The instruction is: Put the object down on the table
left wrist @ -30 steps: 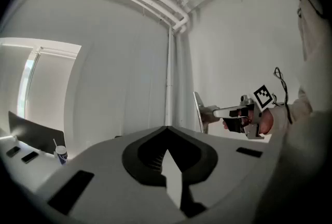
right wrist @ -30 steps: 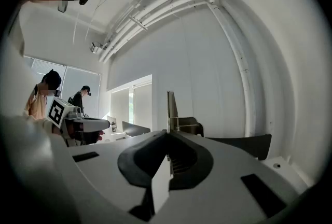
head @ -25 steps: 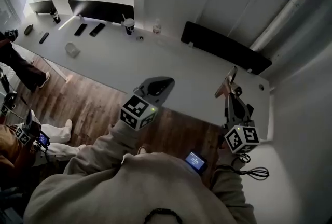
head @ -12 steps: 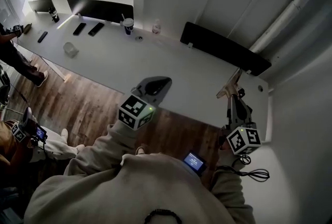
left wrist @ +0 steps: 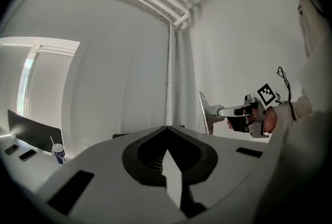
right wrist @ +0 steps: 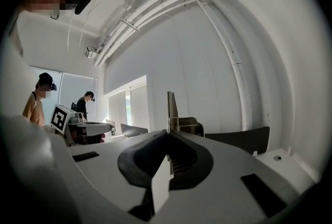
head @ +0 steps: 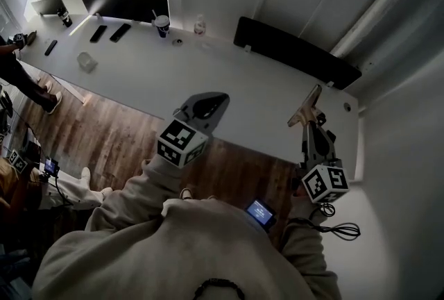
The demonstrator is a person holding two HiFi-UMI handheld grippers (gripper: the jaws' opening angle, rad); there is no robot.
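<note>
The right gripper [right wrist: 167,133] is closed on a thin flat tan plate with a metal spring [right wrist: 169,108], which stands upright over the right end of the smooth white table [head: 243,94]. The left gripper [left wrist: 167,128] is closed and empty.

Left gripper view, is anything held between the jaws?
No, the left gripper has its jaws closed tip to tip, with nothing between them.

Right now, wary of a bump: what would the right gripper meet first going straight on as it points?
Likely the black panel along the table edge, past the thin board the right gripper grips; height unclear.
</note>
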